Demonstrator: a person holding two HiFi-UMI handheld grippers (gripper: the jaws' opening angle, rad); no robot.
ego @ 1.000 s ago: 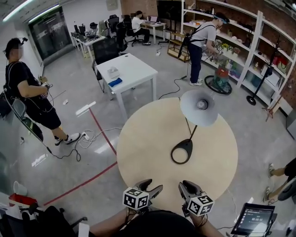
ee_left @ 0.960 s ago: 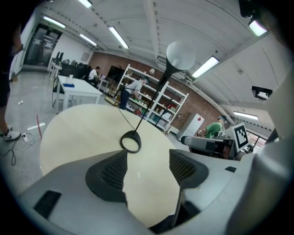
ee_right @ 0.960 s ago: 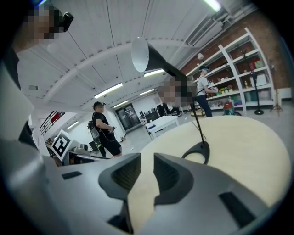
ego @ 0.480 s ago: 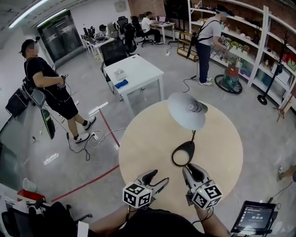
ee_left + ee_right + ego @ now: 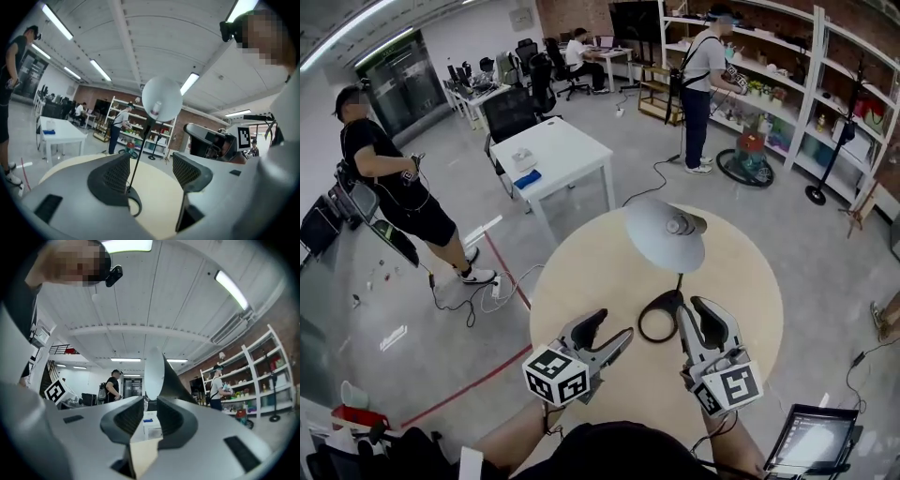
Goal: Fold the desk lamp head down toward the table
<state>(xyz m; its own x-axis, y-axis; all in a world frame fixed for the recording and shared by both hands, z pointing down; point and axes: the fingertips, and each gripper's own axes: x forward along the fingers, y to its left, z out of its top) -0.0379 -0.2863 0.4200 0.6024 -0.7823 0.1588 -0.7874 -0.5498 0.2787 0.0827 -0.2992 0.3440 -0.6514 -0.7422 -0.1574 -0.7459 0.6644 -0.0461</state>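
Observation:
A desk lamp stands on the round wooden table (image 5: pixel 581 281). Its grey head (image 5: pixel 666 234) is held up above the looped black base (image 5: pixel 668 297) on a thin stem. My left gripper (image 5: pixel 612 328) is open, just left of the base. In the left gripper view the lamp head (image 5: pixel 161 98) towers above, and the stem (image 5: pixel 140 145) rises between the left gripper's (image 5: pixel 150 164) spread jaws. My right gripper (image 5: pixel 698 305) sits just right of the base, open by a narrow gap and holding nothing. The right gripper view shows the head (image 5: pixel 157 373) edge-on beyond the right gripper (image 5: pixel 150 404).
A white desk (image 5: pixel 548 155) stands beyond the table. One person in black (image 5: pixel 384 187) stands at the left, another person (image 5: pixel 698 84) at the shelves at the back. A tablet (image 5: pixel 811 441) sits low at the right. Cables and a red line (image 5: pixel 502 272) cross the floor.
Both grippers have moved forward from the table's near edge to either side of the lamp base. The lamp itself has not changed shape.

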